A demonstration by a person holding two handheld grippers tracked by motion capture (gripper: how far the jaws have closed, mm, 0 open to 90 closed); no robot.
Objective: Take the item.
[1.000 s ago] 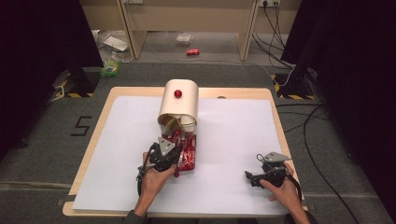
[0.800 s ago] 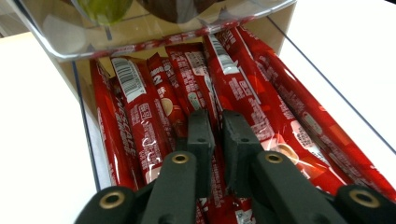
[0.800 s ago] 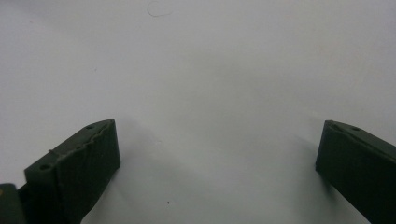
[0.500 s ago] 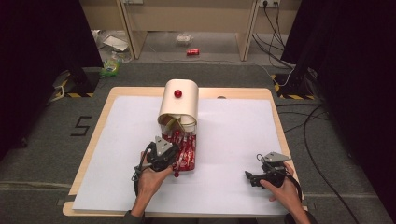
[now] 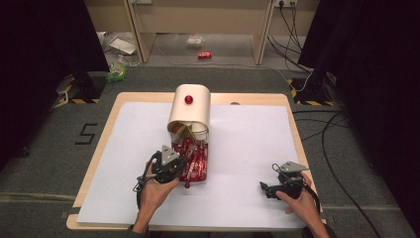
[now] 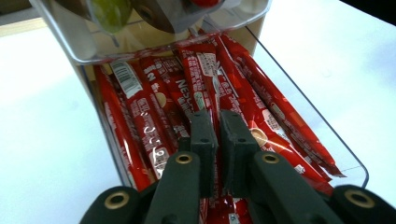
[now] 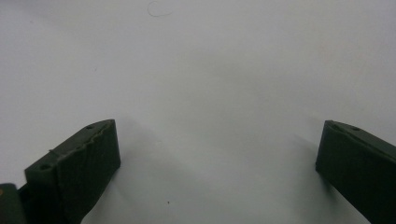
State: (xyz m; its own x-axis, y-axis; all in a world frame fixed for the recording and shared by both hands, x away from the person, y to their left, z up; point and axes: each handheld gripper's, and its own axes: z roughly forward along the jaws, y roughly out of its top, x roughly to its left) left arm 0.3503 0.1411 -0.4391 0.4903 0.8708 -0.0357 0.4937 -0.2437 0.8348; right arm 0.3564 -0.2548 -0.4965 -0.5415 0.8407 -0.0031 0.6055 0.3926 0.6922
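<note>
There are two grippers, one in each hand. There is one cream box (image 5: 190, 110) with a round top and one red knob (image 5: 188, 99) on it. It stands in the middle of the table (image 5: 119, 101), nearer the far edge. A see-through tray (image 6: 322, 135) sticks out of the box toward the person. White paper (image 5: 247, 144) covers most of the table.

The tray is full of long red packets (image 6: 261, 93). I can count about eight, but they lie on top of each other, so I cannot be sure. Each packet is thin, shiny and bright red, with white letters and a small round picture on it. One has a white patch with black stripes. They lie side by side, all pointing the same way along the tray.

The left gripper (image 6: 218, 126) is over the near end of the tray. Its jaws have just been closing and now stand very close together, with a thin red packet (image 6: 218, 161) pinched in the gap between them. In the high view it sits just beside the tray (image 5: 168, 166).

The right gripper (image 7: 219, 154) rests near the front right corner of the table (image 5: 285, 183), well apart from the tray. Its jaws are wide open over bare white paper, holding nothing.
</note>
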